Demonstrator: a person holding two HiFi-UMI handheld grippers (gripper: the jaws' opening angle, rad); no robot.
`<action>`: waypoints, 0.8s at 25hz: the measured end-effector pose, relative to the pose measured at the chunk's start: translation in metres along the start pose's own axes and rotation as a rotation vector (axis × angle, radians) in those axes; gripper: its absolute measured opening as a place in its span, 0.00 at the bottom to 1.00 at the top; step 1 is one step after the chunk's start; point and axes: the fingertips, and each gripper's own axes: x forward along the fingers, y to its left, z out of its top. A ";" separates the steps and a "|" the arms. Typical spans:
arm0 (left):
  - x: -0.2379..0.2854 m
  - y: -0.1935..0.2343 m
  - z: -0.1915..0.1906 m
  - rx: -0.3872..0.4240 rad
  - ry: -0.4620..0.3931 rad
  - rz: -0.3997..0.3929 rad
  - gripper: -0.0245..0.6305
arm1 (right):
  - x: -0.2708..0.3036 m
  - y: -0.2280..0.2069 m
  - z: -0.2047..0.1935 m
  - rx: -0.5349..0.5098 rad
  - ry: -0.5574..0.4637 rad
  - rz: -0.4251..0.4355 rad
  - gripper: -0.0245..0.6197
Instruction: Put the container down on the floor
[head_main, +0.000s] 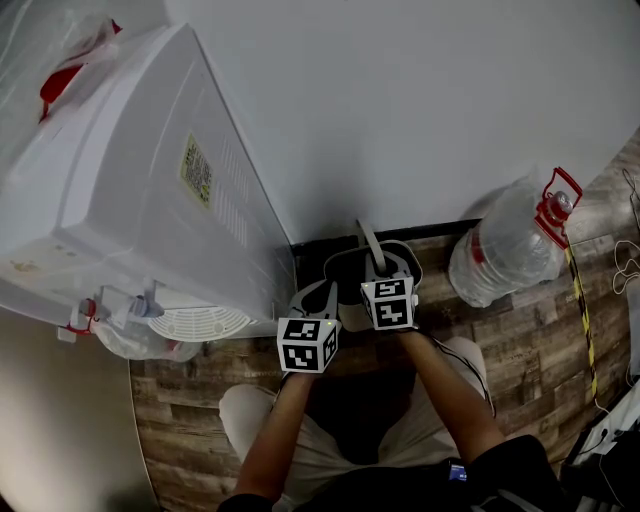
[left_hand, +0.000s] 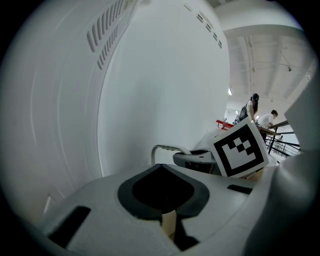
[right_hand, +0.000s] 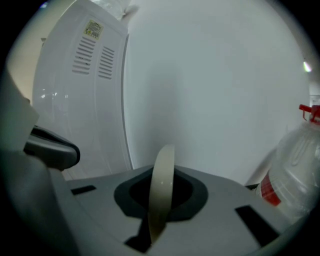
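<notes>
Low against the white wall (head_main: 420, 100), my left gripper (head_main: 322, 293) and right gripper (head_main: 385, 262) hang side by side, each clamped tight on the container's pale handle band (right_hand: 162, 192), which stands on edge between the right jaws and shows as a sliver between the left ones. The container's body is hidden beneath my tools. A dark shape between my knees (head_main: 345, 400) may be it, though I cannot say for sure, nor whether it touches the wood-pattern floor (head_main: 520, 350). As I judge it, the set-down is not finished: both grips are on, and the lowering and letting go remain. Room is narrow but workable. The white water dispenser (head_main: 150, 180) looms close on my left, its corner just beside the left gripper. The dark skirting (head_main: 450, 228) runs right ahead of the jaws, and a big clear water bottle (head_main: 510, 245) with a red cap leans near on the right. Bare floor lies between them, directly under my hands. Striped tape (head_main: 580, 310) and loose cables (head_main: 625, 262) lie well off to the right.
</notes>
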 end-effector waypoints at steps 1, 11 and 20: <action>0.000 0.000 -0.001 -0.002 0.000 0.000 0.06 | 0.001 -0.001 -0.002 -0.002 0.001 -0.004 0.09; -0.001 0.001 -0.007 -0.012 0.002 -0.005 0.06 | 0.009 -0.004 -0.008 -0.002 0.001 -0.019 0.09; 0.004 -0.001 -0.018 -0.019 0.024 -0.014 0.06 | 0.012 -0.002 -0.023 0.013 0.030 -0.016 0.09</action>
